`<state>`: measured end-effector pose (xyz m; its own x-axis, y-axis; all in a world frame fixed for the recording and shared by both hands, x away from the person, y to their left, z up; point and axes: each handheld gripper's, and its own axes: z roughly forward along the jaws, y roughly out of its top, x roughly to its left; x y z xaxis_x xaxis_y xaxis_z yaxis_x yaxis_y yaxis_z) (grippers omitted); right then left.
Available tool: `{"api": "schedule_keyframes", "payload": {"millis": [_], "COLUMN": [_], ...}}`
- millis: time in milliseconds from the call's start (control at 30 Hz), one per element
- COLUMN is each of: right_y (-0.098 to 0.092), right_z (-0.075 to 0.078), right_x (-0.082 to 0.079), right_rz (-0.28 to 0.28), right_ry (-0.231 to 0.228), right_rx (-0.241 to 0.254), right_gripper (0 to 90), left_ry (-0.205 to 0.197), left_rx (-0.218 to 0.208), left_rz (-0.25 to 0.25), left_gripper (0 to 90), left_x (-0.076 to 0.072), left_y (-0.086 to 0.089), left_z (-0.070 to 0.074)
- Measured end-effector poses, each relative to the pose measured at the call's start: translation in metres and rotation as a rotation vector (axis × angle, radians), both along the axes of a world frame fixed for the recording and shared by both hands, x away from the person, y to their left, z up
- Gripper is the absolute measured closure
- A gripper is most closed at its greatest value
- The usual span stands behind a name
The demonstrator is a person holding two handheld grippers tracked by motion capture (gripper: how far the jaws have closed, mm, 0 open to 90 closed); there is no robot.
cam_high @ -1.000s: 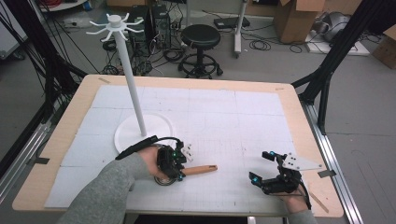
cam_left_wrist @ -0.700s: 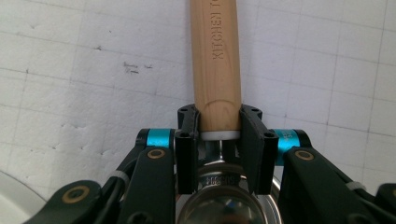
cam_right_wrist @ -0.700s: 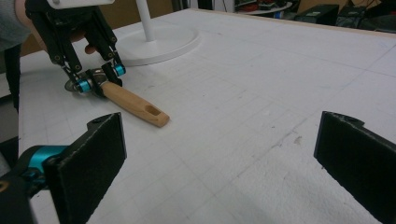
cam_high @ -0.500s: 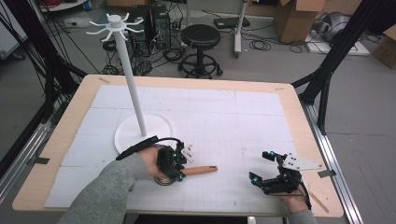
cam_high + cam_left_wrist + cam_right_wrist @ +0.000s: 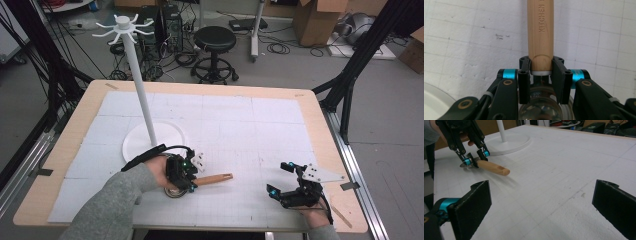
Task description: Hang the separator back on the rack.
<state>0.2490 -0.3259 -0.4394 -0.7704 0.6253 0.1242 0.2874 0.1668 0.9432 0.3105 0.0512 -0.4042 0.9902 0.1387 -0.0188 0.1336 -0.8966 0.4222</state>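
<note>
Nothing has moved since the earlier frames: both hands and the utensil sit where they were a second ago. Nearest the table's front edge, the right gripper (image 5: pixel 289 181) rests at the front right corner, jaws wide apart with nothing between them; its own view looks across the bare mat (image 5: pixel 574 170) toward the other hand. At front left, the left gripper (image 5: pixel 541 72) points steeply down and is clamped on the wooden handle (image 5: pixel 541 30) of a kitchen utensil, the pads pressing either side of the handle's lower end, just above a white collar. Below the jaws sits the utensil's round metal head (image 5: pixel 541 110), lying on the mat. From the high view the handle (image 5: pixel 214 179) lies nearly flat, long axis running from the left gripper (image 5: pixel 189 172) rightward toward the right gripper, free tip well apart from it. So the utensil is in the left hand's charge; the right is the farther. Beyond, the white hook stand (image 5: pixel 142 100) rises from its round base (image 5: pixel 165 137), just behind the left hand. Judgement: any lift toward the hooks (image 5: pixel 122 26) goes up and back.
</note>
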Motion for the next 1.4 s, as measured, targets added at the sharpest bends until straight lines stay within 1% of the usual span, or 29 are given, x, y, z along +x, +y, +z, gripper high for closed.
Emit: {"api": "schedule_keyframes", "payload": {"millis": [267, 400, 467, 633, 700, 767, 867, 1067, 1133, 1167, 1200, 1333, 1400], "right_y": [0.000, 0.000, 0.001, 0.001, 0.002, 0.002, 0.002, 0.003, 0.004, 0.004, 0.004, 0.004, 0.005], "right_z": [0.000, 0.000, 0.000, 0.000, 0.000, 0.000, 0.001, 0.001, 0.001, 0.001, 0.001, 0.001, 0.001], "right_x": [-0.001, 0.000, 0.000, 0.001, 0.001, 0.002, 0.002, 0.003, 0.004, 0.004, 0.004, 0.006, 0.006], "right_rz": [-0.002, 0.001, 0.000, 0.001, 0.004, 0.005, 0.002, 0.008, 0.007, 0.008, 0.008, 0.009, 0.012], "right_ry": [0.005, 0.002, 0.002, 0.000, 0.002, -0.001, 0.001, -0.001, 0.000, 0.000, -0.004, -0.005, 0.000], "right_rx": [0.004, 0.002, 0.002, 0.001, 0.004, 0.004, 0.013, 0.009, 0.010, 0.011, 0.011, 0.010, 0.013], "right_gripper": [1.4, 1.4, 1.4, 1.4, 1.4, 1.4, 1.4, 1.4, 1.4, 1.4, 1.4, 1.4, 1.3], "left_ry": [-0.028, -0.020, -0.020, -0.023, -0.017, -0.021, -0.021, -0.017, -0.028, -0.047, -0.057, -0.051, -0.053], "left_rx": [-0.009, -0.030, -0.038, -0.061, -0.057, -0.063, -0.082, -0.135, -0.144, -0.142, -0.146, -0.183, -0.199], "left_rz": [0.004, 0.012, 0.021, 0.022, 0.031, 0.030, 0.034, 0.062, 0.072, 0.076, 0.076, 0.085, 0.099], "left_gripper": [69.6, 69.6, 69.6, 69.5, 69.5, 69.5, 69.5, 69.5, 69.5, 69.5, 69.5, 69.5, 69.5], "left_x": [-0.002, -0.002, -0.002, -0.004, -0.005, -0.007, -0.009, -0.010, -0.012, -0.013, -0.015, -0.017, -0.018], "left_y": [0.002, 0.005, 0.007, 0.011, 0.011, 0.012, 0.015, 0.025, 0.028, 0.030, 0.032, 0.038, 0.042], "left_z": [0.004, 0.008, 0.010, 0.015, 0.017, 0.017, 0.018, 0.021, 0.021, 0.020, 0.020, 0.021, 0.022]}}
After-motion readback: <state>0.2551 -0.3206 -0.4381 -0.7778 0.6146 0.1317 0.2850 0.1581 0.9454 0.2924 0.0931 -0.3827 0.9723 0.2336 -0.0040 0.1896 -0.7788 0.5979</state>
